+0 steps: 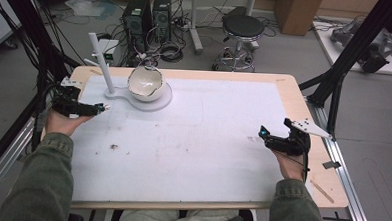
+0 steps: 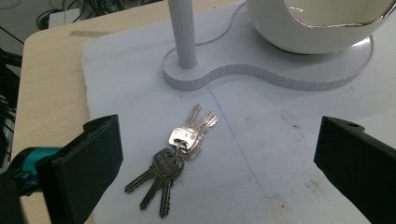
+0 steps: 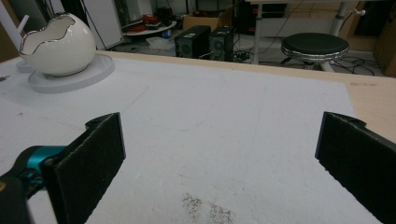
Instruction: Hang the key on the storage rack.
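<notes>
Reaching with my left gripper (image 2: 215,154), jaws wide, I should straddle the bunch of keys (image 2: 175,156) lying flat just before the white stand (image 2: 261,77), closing low over the ring.

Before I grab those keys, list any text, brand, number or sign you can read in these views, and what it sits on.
No text reads clearly in any view.
Keys: the heads may bear stamped marks, too small and blurred to read.
Egg-shaped white bowl and its white stand: plain, no lettering.
Left gripper and right gripper: no labels on the black jaws.
Computer towers behind the table: nothing legible.
</notes>
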Motion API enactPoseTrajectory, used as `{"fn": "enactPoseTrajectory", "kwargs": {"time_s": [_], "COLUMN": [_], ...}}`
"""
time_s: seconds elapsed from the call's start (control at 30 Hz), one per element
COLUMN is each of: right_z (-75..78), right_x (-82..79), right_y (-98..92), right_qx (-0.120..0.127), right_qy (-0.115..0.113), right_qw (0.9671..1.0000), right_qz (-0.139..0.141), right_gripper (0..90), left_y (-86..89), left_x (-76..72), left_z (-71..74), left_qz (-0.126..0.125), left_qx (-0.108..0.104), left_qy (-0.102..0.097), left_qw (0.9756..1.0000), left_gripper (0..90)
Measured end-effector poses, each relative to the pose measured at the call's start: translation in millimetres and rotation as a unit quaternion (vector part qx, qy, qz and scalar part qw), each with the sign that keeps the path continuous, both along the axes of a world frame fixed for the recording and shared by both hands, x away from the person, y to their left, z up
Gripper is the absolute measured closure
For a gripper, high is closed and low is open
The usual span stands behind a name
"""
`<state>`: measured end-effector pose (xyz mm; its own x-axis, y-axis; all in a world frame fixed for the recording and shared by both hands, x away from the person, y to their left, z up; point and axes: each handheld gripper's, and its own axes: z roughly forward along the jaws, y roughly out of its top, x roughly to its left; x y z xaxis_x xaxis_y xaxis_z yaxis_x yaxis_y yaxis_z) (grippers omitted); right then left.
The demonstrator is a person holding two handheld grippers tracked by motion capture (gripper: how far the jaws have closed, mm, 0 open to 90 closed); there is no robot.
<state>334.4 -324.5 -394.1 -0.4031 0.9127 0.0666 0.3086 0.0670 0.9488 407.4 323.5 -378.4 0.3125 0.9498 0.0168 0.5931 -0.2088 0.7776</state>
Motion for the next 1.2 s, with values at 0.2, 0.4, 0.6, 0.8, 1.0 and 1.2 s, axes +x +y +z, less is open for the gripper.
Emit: {"fn": "enactPoseTrajectory", "kwargs": {"time_s": [0.2,0.4,0.6,0.8,1.0,1.2], "right_z": [-0.2,-1.7,-2.8,-3.1,-3.6,-5.3], "right_x": [-1.4,-0.7,1.1,-0.5,-0.1,-0.6], "right_y": [1.5,5.8,7.7,7.4,6.8,8.3], "right_qx": [-0.005,-0.020,-0.026,-0.031,-0.032,-0.041], "right_qy": [-0.002,-0.002,0.001,0.002,0.002,0.008], "right_qw": [1.0000,0.9998,0.9996,0.9995,0.9995,0.9991], "right_qz": [-0.001,0.009,0.011,0.009,0.006,0.008], "right_gripper": [0.4,0.4,0.4,0.4,0.4,0.4], "left_y": [2.2,4.3,-4.2,-6.4,-6.1,-4.6], "left_x": [11.1,21.3,36.7,49.7,63.2,71.9], "left_z": [-2.8,-13.8,-10.8,-9.3,-9.0,-15.8], "left_qz": [-0.001,0.000,-0.011,-0.022,-0.038,-0.039], "left_qx": [-0.009,-0.001,0.032,0.039,0.045,0.050], "left_qy": [0.001,0.015,0.028,0.045,0.069,0.085], "left_qw": [1.0000,0.9999,0.9990,0.9980,0.9959,0.9944], "left_gripper": [1.7,1.8,1.8,1.8,2.6,2.8]}}
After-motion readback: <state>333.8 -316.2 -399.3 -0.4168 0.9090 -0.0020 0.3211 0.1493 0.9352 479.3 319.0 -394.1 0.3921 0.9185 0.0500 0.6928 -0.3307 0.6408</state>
